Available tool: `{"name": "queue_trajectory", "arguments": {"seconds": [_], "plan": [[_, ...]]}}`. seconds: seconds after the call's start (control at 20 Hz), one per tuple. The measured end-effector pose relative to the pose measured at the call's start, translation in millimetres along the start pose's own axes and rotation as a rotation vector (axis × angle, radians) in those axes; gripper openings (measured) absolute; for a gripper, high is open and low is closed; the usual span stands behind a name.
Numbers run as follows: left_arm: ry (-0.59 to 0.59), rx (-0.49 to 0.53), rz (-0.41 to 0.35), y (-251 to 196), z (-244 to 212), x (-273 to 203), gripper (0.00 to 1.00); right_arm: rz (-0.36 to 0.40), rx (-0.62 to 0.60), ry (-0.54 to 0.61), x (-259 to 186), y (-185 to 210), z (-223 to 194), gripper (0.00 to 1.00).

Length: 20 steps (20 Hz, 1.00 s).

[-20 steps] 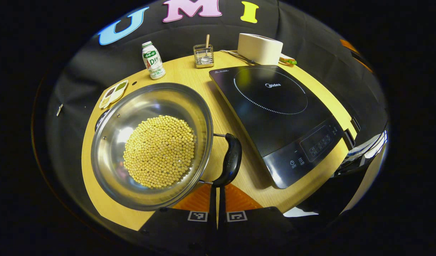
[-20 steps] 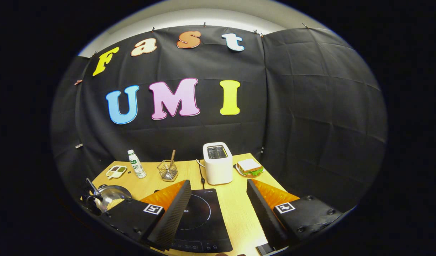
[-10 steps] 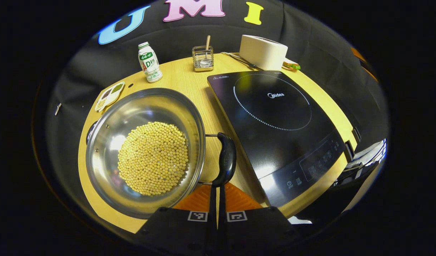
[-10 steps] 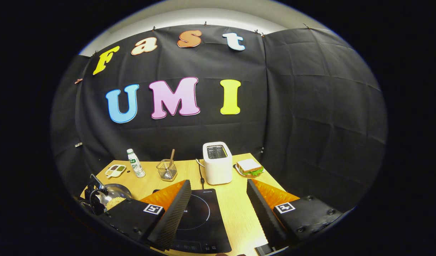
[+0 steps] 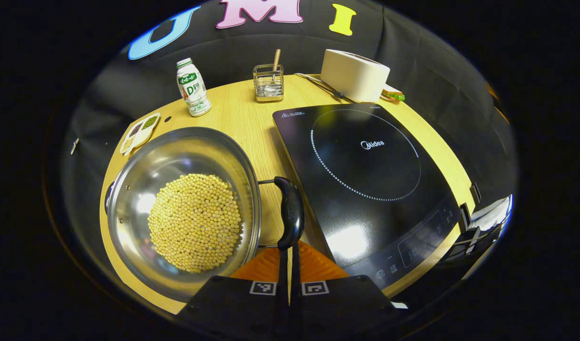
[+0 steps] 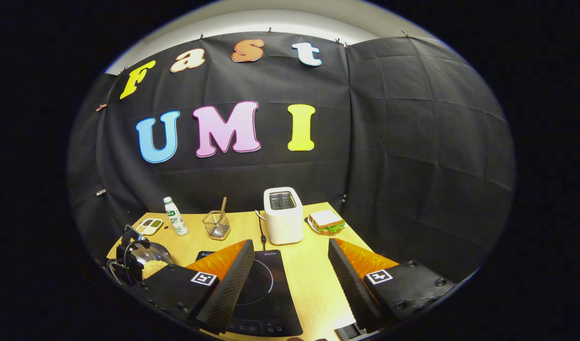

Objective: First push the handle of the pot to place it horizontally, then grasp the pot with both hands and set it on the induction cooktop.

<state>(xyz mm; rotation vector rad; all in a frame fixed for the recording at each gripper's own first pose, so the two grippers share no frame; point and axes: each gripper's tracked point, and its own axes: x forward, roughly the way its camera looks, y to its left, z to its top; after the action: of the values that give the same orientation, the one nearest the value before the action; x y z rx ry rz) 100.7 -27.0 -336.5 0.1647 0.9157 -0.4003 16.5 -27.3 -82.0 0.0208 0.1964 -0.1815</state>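
Since a second earlier my left gripper (image 5: pixel 289 255) had carried its camera rightward, so the pot (image 5: pixel 183 208) had slid toward the left of its view, with more of the induction cooktop (image 5: pixel 365 184) showing. Its fingers were pressed together, tips just at the near end of the pot's black handle (image 5: pixel 290 213), though I could not tell if they touched it. The pot, full of yellow beans (image 5: pixel 195 222), sat on the wooden table (image 5: pixel 242 118) just left of the cooktop. My right gripper (image 6: pixel 290 265) hung spread wide above the cooktop's near edge, holding nothing. Farther back stood a bottle (image 5: pixel 192 87), a wire basket (image 5: pixel 268 83) and a toaster (image 5: pixel 355 75).
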Motion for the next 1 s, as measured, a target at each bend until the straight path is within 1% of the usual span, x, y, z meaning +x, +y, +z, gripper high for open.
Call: {"name": "queue_trajectory", "arguments": {"seconds": [0.15, 0.2, 0.25, 0.7, 0.8, 0.85, 0.9, 1.0], "plan": [[-0.006, -0.009, -0.006, 1.1, 9.6, 5.3, 0.05, -0.007, -0.002, 0.004, 0.4, -2.3, -1.0, 0.98], [-0.01, -0.01, -0.006, 1.6, 12.8, 6.2, 0.03, -0.007, -0.004, 0.006, 0.1, -2.5, -1.7, 0.98], [-0.013, -0.012, -0.008, 2.8, 15.9, 7.5, 0.05, -0.008, -0.006, 0.007, 0.1, -2.7, -2.0, 0.98], [-0.035, -0.006, -0.012, 7.5, 37.2, 16.9, 0.05, -0.025, -0.012, 0.015, -1.4, -8.6, -3.9, 0.98], [-0.042, -0.003, -0.009, 8.3, 36.6, 15.3, 0.05, -0.026, -0.013, 0.014, -2.7, -8.4, -3.8, 0.98], [-0.049, -0.004, -0.008, 8.3, 36.4, 13.2, 0.03, -0.025, -0.013, 0.014, -3.0, -7.7, -3.6, 0.98], [-0.058, -0.007, -0.01, 7.5, 36.7, 10.7, 0.05, -0.023, -0.015, 0.013, -3.4, -6.1, -4.1, 0.98], [-0.08, -0.017, -0.019, 4.0, 36.2, 2.2, 0.05, -0.017, -0.019, 0.014, -5.1, -2.1, -4.5, 0.98]]}}
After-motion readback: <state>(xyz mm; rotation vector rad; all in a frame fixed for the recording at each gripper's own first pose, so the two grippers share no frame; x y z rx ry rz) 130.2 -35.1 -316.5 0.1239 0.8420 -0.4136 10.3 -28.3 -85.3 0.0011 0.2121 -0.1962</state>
